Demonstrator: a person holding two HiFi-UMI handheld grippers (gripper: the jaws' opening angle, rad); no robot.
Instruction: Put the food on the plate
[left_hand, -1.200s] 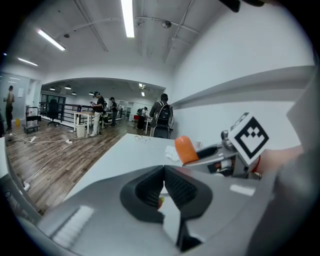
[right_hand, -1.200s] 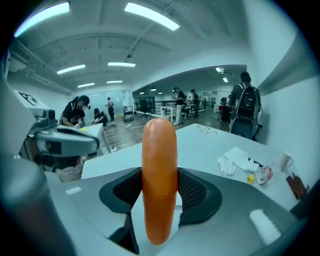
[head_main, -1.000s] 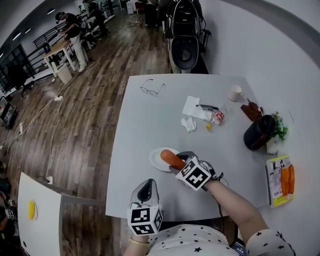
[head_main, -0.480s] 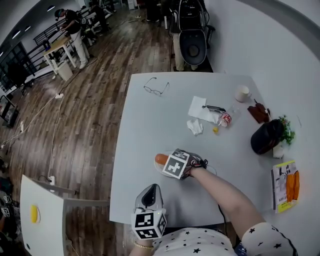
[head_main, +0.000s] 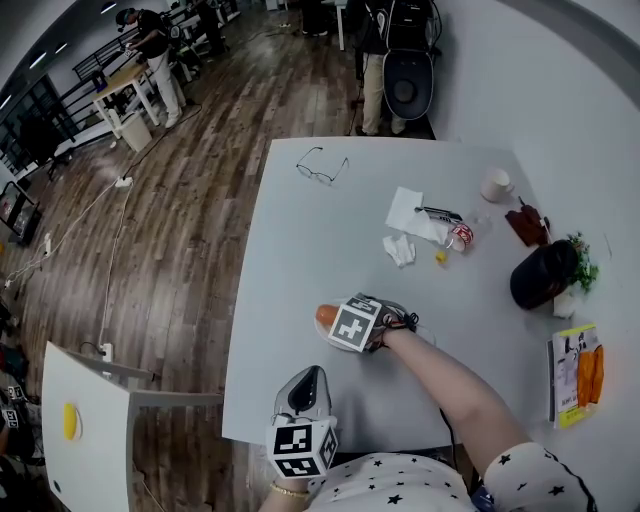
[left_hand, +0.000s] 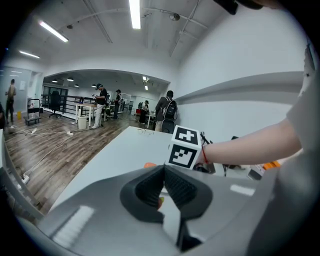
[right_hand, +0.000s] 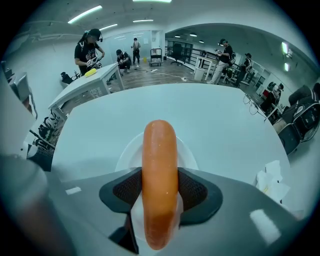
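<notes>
Right gripper (right_hand: 160, 192) lower, around sausage (right_hand: 160, 160)

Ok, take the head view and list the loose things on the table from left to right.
glasses → crumpled tissue → red-and-white can → cup → book. Things that overlap these side to side are left out.

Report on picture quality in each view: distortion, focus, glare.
Head view: strong fisheye, the table has bowed edges; the light is even. Left gripper view: dark corners, the ceiling strip light blows out white, the near jaws look slightly soft. Right gripper view: the sausage is sharp with a soft sheen; the plate under it washes out pale against the table.
</notes>
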